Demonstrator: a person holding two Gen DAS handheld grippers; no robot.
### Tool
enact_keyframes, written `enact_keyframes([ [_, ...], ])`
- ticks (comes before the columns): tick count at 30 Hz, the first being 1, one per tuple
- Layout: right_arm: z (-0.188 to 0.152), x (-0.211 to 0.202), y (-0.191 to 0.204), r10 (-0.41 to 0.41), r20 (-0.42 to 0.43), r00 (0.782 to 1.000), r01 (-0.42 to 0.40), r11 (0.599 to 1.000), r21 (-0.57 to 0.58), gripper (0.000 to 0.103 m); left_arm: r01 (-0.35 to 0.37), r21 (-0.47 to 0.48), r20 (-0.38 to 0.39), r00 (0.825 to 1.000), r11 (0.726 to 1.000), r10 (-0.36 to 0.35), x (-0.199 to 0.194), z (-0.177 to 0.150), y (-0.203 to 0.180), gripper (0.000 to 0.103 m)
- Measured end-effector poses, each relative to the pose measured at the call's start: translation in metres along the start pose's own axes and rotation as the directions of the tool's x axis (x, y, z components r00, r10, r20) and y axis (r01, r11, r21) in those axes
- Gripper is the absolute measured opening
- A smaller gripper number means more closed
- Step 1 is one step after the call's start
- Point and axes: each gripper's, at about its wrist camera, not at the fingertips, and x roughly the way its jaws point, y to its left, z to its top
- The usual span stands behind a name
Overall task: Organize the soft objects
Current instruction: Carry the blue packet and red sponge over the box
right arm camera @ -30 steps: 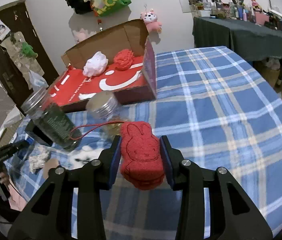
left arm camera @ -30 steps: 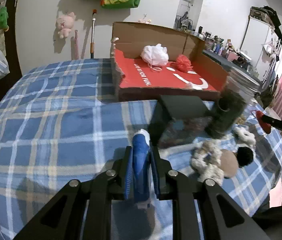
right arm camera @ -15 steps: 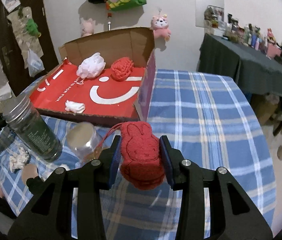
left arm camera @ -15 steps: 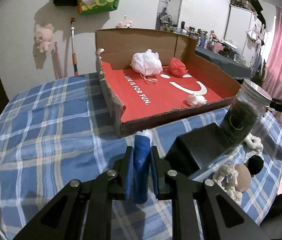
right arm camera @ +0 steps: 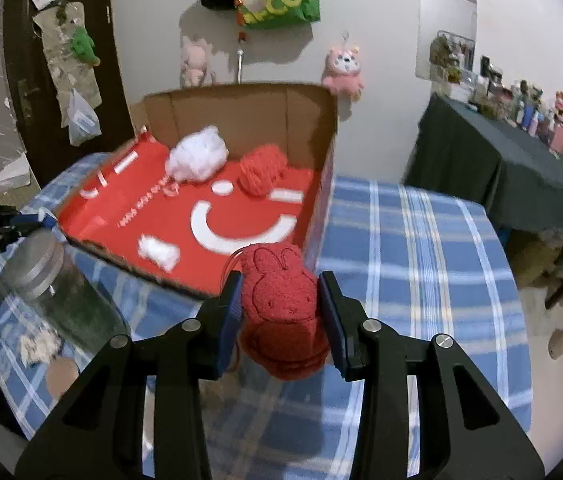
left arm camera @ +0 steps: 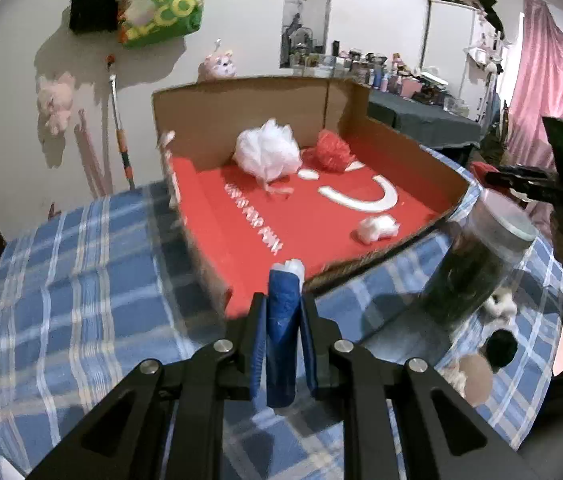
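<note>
My left gripper (left arm camera: 284,300) is shut on a thin blue soft pad with a white tip (left arm camera: 281,332), held above the blue plaid table just short of the near edge of the cardboard box (left arm camera: 421,152). My right gripper (right arm camera: 279,292) is shut on a red rabbit-shaped sponge (right arm camera: 279,308) with a red cord, at the near right corner of the box (right arm camera: 241,108). On the box's red floor lie a white mesh puff (left arm camera: 267,152) (right arm camera: 197,158), a red puff (left arm camera: 331,152) (right arm camera: 259,168) and a small white wad (left arm camera: 375,229) (right arm camera: 158,251).
A glass jar with a metal lid (left arm camera: 477,264) (right arm camera: 47,280) stands beside the box on the plaid tablecloth (right arm camera: 421,240). Small fluffy pieces, a brown disc (left arm camera: 475,376) and a black pom-pom (left arm camera: 501,346) lie near it. A dark-clothed side table (right arm camera: 513,168) is at the right.
Both grippers have risen and moved toward the box, each still holding its object. The box now looms larger and its floor shows more fully; the dark block near the jar has left view.
</note>
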Motion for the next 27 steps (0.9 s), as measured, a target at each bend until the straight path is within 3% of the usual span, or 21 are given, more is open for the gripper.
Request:
enact_keyframes([
  [8,0.054,0.017,0.025,0.007,0.03,1.0,-0.005,0.998,-0.056,0.037,-0.005,-0.012,-0.033,0.999,1.0,0.005,0.024,0.048,-0.015,0.017],
  [16,0.091,0.086,0.052,-0.05,-0.11,0.993,0.041,0.996,-0.082,0.037,-0.056,-0.054,-0.165,0.985,0.997,0.046,0.086,0.083,-0.022,0.017],
  [23,0.098,0.154,0.056,-0.112,-0.314,0.943,0.084,0.991,-0.101,0.037,-0.126,-0.061,-0.252,0.962,0.99,0.106,0.127,0.097,-0.012,0.017],
  [27,0.103,0.171,0.053,-0.137,-0.374,0.917,0.101,0.988,-0.115,0.037,-0.167,-0.052,-0.292,0.945,0.985,0.145,0.144,0.099,-0.005,0.017],
])
